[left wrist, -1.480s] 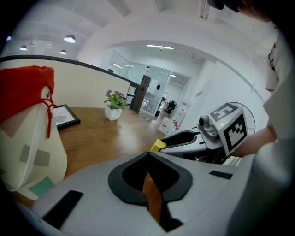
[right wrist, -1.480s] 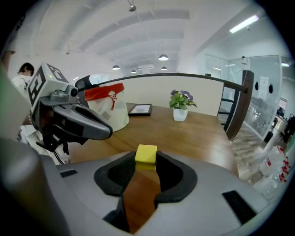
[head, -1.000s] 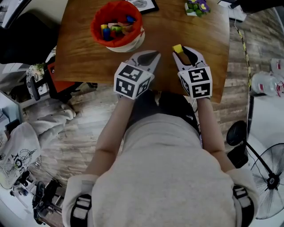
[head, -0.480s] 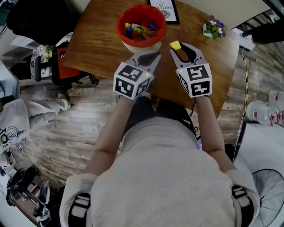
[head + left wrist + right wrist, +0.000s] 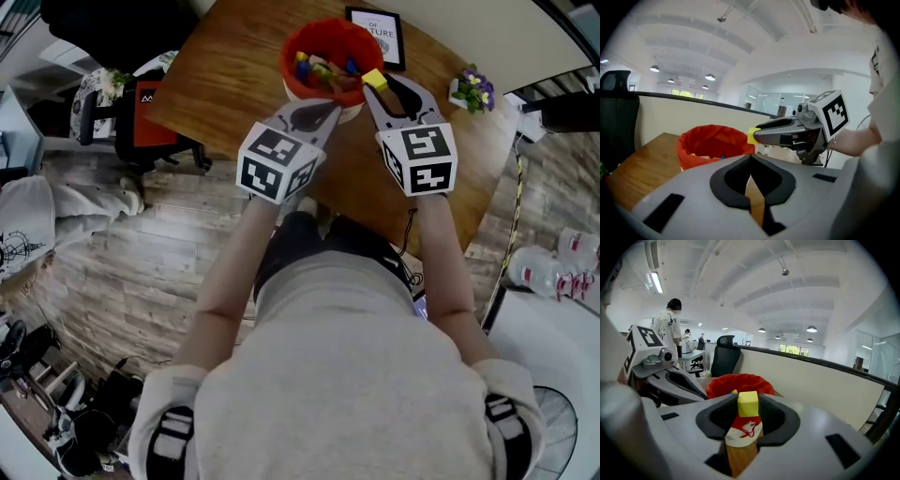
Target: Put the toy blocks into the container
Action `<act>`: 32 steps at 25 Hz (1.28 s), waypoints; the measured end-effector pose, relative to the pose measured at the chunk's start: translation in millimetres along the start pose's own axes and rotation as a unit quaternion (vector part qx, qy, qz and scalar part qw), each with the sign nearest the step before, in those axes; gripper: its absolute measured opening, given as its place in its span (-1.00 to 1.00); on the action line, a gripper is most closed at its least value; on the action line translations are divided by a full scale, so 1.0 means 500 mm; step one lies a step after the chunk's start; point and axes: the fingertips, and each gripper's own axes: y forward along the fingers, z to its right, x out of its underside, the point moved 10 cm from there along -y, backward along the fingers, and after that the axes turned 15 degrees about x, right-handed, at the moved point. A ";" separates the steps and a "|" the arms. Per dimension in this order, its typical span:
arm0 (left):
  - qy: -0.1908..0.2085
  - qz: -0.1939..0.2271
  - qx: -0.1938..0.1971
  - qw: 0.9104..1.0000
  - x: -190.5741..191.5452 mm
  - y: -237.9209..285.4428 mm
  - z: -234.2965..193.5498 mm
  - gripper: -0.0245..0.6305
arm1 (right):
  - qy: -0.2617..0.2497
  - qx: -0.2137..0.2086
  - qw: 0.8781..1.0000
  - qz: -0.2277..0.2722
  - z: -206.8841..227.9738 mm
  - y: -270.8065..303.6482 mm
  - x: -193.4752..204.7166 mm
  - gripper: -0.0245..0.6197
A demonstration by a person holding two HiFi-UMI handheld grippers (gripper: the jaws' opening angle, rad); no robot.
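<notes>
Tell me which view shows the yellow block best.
Right gripper view: the yellow block sits large and centred between the jaws. Head view shows it small; left gripper view shows only a small corner.

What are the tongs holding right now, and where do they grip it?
The right tongs pinch a yellow block by its two opposite sides, at the very tips. The left tongs are shut and empty.

Right gripper (image 5: 749,408) clamps yellow block (image 5: 748,402) between both jaws, pads pressing its sides; red container (image 5: 723,383) stands directly beyond.
</notes>
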 end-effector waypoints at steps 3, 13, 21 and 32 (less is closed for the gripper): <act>-0.004 0.011 -0.013 1.000 -0.005 -0.017 -0.013 -0.89 | -0.008 -0.010 1.000 0.008 -0.011 0.021 -0.020 -0.47; -0.030 0.041 -0.054 0.997 -0.003 -0.060 -0.042 -0.88 | -0.020 -0.043 0.998 0.036 -0.057 0.082 -0.079 -0.47; -0.042 0.055 -0.069 0.995 -0.001 -0.078 -0.060 -0.88 | -0.024 -0.051 0.998 0.033 -0.075 0.112 -0.086 -0.47; -0.042 0.060 -0.066 0.995 -0.009 -0.068 -0.065 -0.89 | -0.026 -0.044 0.998 0.026 -0.067 0.130 -0.079 -0.47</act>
